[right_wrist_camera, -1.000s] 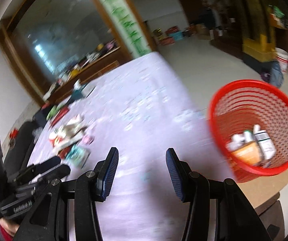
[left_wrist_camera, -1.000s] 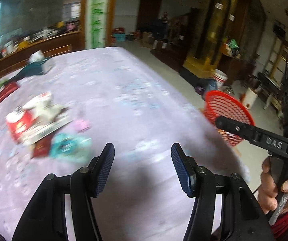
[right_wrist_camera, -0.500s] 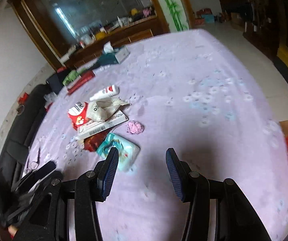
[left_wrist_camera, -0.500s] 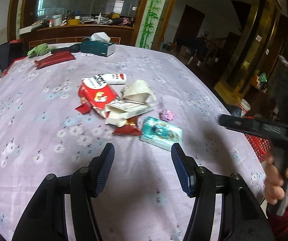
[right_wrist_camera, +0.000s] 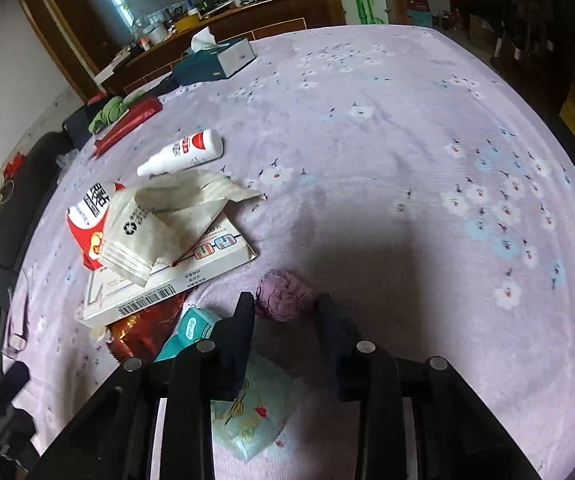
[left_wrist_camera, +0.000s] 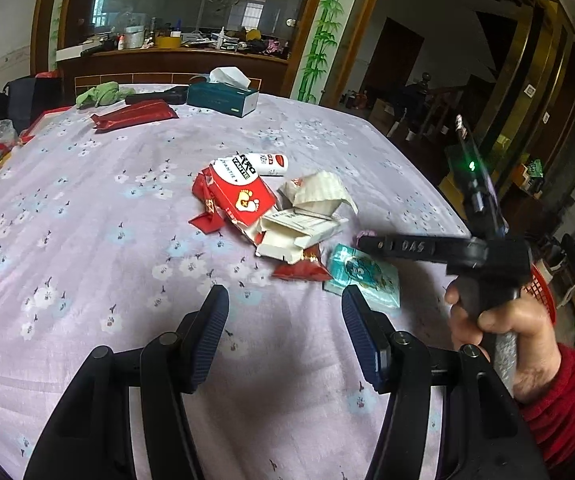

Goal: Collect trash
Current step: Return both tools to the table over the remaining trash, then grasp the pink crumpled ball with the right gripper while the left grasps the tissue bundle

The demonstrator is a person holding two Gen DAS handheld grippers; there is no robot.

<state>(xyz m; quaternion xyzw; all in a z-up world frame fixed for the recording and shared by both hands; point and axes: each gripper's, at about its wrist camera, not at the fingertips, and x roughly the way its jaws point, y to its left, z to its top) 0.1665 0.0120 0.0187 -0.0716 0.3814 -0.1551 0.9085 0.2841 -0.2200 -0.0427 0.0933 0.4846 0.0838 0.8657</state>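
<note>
Now, left wrist view: the left gripper [left_wrist_camera: 285,320] hovers over bare purple tablecloth [left_wrist_camera: 87,208], jaws spread wide, nothing between them.
Trash pile: red packet [left_wrist_camera: 239,196], white carton [left_wrist_camera: 299,228] and teal tissue pack [left_wrist_camera: 363,276] lie ahead and to its right.
Right gripper, seen from here: the right gripper [left_wrist_camera: 367,242] reaches in sideways over the pile's right edge, held by a hand [left_wrist_camera: 503,336] in a red sleeve; a red basket [left_wrist_camera: 541,292] shows behind that hand.
Right wrist view: the right gripper [right_wrist_camera: 285,320] has its jaws parted and empty, lowered at a crumpled purple wad [right_wrist_camera: 283,294].
Key relation: the wad sits straight ahead, just beyond the fingertips and roughly centred in the gap; it looks round, with no clear long axis.
Nearer arm: right, by judgement, well closer than left.
Beside it: the teal tissue pack [right_wrist_camera: 247,420] lies under the left finger.
</note>
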